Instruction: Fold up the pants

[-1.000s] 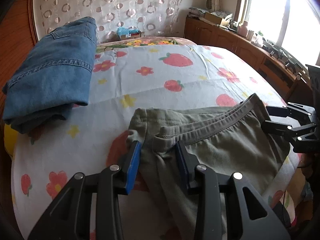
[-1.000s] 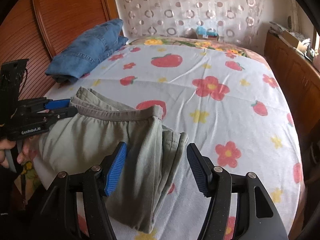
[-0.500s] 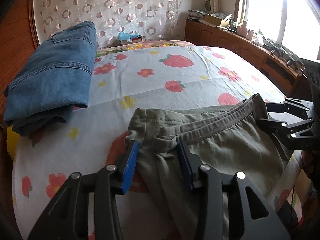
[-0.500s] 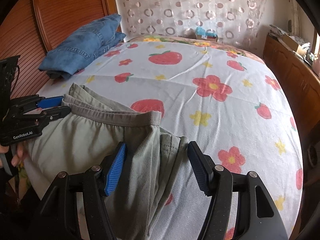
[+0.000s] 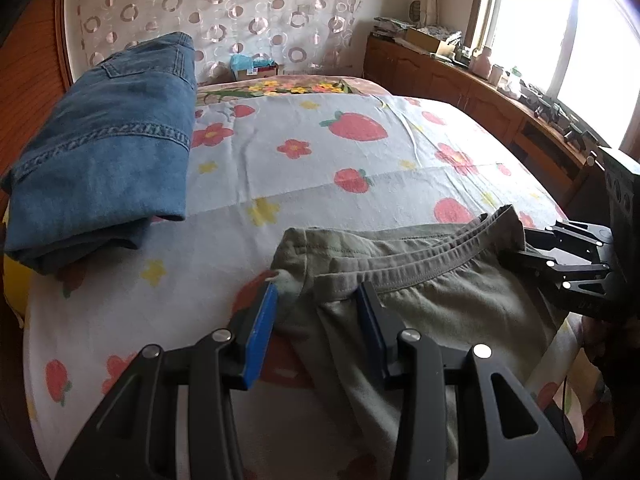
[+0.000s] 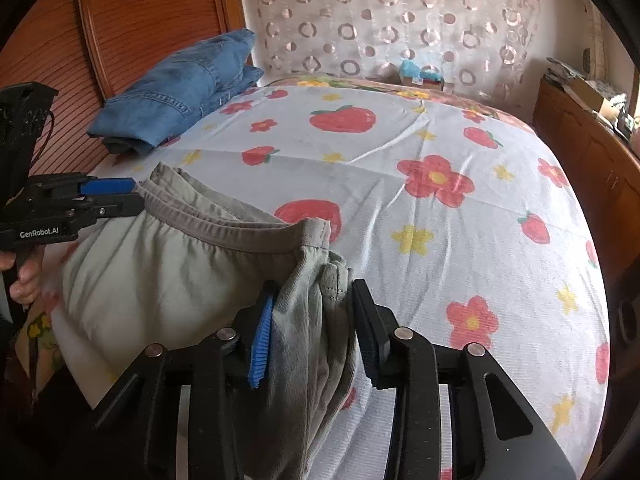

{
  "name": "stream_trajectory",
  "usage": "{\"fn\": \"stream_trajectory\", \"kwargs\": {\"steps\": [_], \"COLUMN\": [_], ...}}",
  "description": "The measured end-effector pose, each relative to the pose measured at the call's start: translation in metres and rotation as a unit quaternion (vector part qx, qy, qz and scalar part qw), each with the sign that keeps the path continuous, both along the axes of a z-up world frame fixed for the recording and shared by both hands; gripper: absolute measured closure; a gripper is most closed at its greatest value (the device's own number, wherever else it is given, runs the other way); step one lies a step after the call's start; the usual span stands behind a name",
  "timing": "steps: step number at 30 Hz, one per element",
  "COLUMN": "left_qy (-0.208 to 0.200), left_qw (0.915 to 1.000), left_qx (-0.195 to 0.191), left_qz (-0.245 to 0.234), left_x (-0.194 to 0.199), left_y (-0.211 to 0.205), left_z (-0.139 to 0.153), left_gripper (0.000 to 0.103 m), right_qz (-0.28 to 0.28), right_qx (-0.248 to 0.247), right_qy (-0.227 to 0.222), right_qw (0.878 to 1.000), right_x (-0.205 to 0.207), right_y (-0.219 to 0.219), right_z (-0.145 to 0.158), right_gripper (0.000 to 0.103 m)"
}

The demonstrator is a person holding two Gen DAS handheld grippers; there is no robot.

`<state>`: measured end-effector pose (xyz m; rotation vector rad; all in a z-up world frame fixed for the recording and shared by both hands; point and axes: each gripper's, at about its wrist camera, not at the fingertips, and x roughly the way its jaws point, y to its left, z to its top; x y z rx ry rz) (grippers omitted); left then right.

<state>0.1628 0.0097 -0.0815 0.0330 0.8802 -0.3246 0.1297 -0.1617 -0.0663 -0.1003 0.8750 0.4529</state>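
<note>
Olive pants (image 5: 440, 304) lie folded lengthwise on the flowered bed sheet (image 5: 320, 160), waistband stretched between my two grippers. My left gripper (image 5: 316, 296) grips the bunched waistband corner on its side, cloth filling the gap between its blue pads. From the right wrist view this same gripper (image 6: 128, 196) pinches the far corner of the pants (image 6: 180, 272). My right gripper (image 6: 314, 292) is closing its jaws on the other gathered corner, and both pads press the cloth. In the left wrist view the right gripper (image 5: 520, 246) sits at the waistband's end.
A folded stack of blue jeans (image 5: 104, 152) rests by the wooden headboard (image 6: 140, 20). A low wooden cabinet (image 5: 460, 92) with clutter runs under the window. A hand (image 6: 28, 276) holds the left gripper's handle at the bed's edge.
The right gripper's jaws have narrowed and squeezed the gathered cloth between them. The left gripper keeps the same hold. Both hands stay almost in place.
</note>
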Motion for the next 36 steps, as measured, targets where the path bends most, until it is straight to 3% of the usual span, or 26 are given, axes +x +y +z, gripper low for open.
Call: {"fn": "stream_trajectory", "kwargs": {"steps": [5, 12, 15, 17, 27, 31, 36], "left_qy": [-0.014, 0.005, 0.002, 0.000, 0.019, 0.017, 0.016], "left_qw": [0.9999, 0.9996, 0.9995, 0.9994, 0.9993, 0.9996, 0.9996], "left_qx": [0.000, 0.028, 0.031, 0.034, 0.008, 0.000, -0.024], "left_qz": [-0.002, 0.000, 0.002, 0.010, 0.032, 0.024, 0.005], "left_x": [-0.001, 0.012, 0.011, 0.011, 0.017, 0.019, 0.015], "left_y": [0.000, -0.004, -0.004, -0.002, 0.006, 0.007, 0.007], "left_z": [0.010, -0.005, -0.009, -0.010, -0.015, -0.014, -0.013], "left_gripper": [0.063, 0.062, 0.058, 0.047, 0.039, 0.039, 0.059], "right_qz": [-0.001, -0.001, -0.001, -0.001, -0.001, 0.000, 0.000], "right_qx": [0.003, 0.002, 0.003, 0.003, 0.002, 0.002, 0.005], "right_qy": [0.000, 0.000, 0.000, 0.000, 0.000, 0.000, 0.000], "right_qw": [1.000, 1.000, 1.000, 1.000, 1.000, 1.000, 1.000], "right_x": [0.000, 0.000, 0.000, 0.000, 0.000, 0.000, 0.000], "right_y": [-0.001, -0.001, 0.000, 0.000, 0.000, 0.000, 0.001], "right_z": [-0.001, -0.001, -0.001, -0.001, -0.001, -0.001, -0.001], "right_gripper": [0.068, 0.068, 0.068, 0.068, 0.068, 0.068, 0.070]}}
